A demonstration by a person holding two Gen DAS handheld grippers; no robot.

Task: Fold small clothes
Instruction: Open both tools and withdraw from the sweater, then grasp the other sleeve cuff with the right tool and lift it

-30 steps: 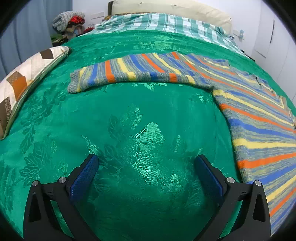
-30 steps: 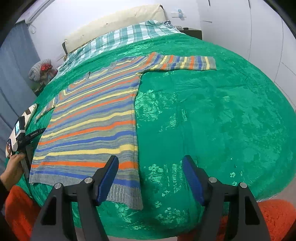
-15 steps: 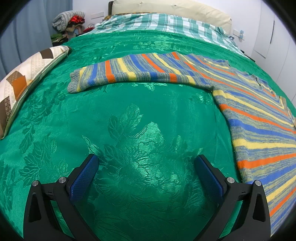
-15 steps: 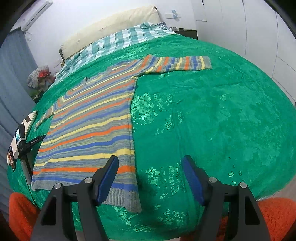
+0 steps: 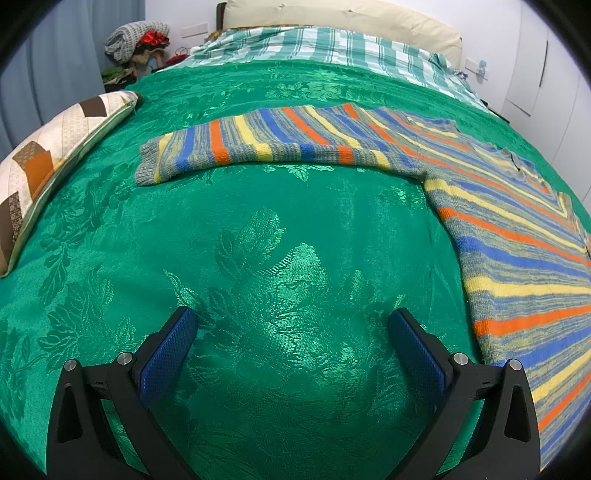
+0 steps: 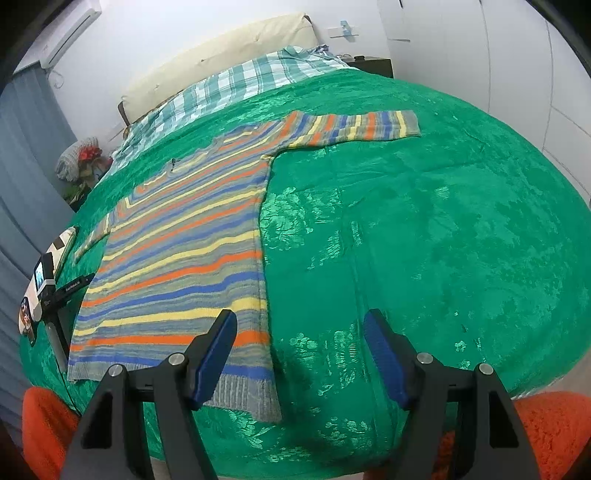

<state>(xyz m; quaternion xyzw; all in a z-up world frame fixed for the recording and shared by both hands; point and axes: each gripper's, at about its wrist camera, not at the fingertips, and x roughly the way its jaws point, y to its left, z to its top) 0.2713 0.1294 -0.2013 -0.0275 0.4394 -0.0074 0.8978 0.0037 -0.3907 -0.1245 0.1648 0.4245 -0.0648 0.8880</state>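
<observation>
A striped knit sweater in grey, blue, orange and yellow lies flat on the green bedspread, both sleeves spread out. In the left wrist view its left sleeve stretches across the middle and its body fills the right side. My left gripper hovers open over bare bedspread, left of the sweater's body. My right gripper is open above the sweater's lower right hem corner, nothing between its fingers. The left gripper's body shows at the left edge of the right wrist view.
A patchwork cushion lies at the left bed edge. A plaid sheet and a cream headboard are at the far end. A pile of clothes sits beyond the bed. Orange fabric shows below the near edge.
The right wrist view has rolled slightly, so the sweater sits a little differently in frame. A hand seen at its left edge one second ago is out of frame now. The left view is unchanged.
</observation>
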